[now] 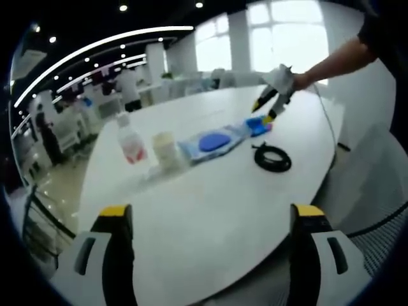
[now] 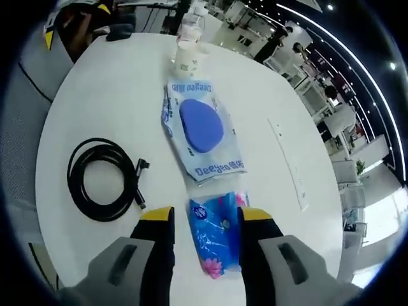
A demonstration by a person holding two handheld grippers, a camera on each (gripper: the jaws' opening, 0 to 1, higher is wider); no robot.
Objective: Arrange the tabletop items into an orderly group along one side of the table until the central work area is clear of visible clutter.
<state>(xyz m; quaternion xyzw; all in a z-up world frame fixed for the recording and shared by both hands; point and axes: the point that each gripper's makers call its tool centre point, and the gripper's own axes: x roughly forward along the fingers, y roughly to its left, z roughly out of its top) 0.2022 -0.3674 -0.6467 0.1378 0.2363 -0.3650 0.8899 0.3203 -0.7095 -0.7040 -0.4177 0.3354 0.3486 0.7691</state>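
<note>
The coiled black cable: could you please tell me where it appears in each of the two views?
Left gripper view: the coiled black cable lies right of centre on the white table, below the right gripper.
Right gripper view: it lies at left, left of the wipes pack.
Shared landmark: the wipes pack.

The left gripper view looks low and from afar across the bench (image 1: pixel 210 217); the right gripper view looks steeply down, close. Both share the wipes pack (image 1: pixel 213 141) (image 2: pixel 201 131) and coiled cable (image 1: pixel 273 157) (image 2: pixel 105 178).

Grey tongs (image 2: pixel 204 220) with black, yellow-tipped jaws.
</note>
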